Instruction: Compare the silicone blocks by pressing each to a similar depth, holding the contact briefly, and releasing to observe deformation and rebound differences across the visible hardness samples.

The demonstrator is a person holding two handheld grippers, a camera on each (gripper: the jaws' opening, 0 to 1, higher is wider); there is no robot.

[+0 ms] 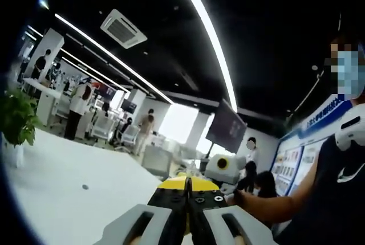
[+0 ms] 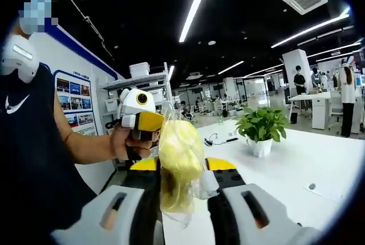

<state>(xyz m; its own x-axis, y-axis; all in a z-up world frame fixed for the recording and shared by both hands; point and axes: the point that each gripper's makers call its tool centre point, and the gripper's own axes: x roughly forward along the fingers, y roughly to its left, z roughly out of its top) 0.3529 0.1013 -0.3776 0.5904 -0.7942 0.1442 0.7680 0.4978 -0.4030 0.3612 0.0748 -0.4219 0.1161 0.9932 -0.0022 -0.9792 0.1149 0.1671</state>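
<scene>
The right gripper [image 2: 181, 191] clamped a yellow bag [image 2: 180, 159] at lower centre of its view. The left gripper [image 1: 187, 195] was closed on nothing, low above the white table [image 1: 74, 199]. A plant [image 2: 262, 125] stood at right.

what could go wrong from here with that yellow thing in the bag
The right gripper pinches a clear plastic bag holding a yellow block, raised above the white table; the film may slip and drop it. The bag could also mask the block's rebound. The left gripper is shut and close by in the right gripper view, so the two could collide.
</scene>
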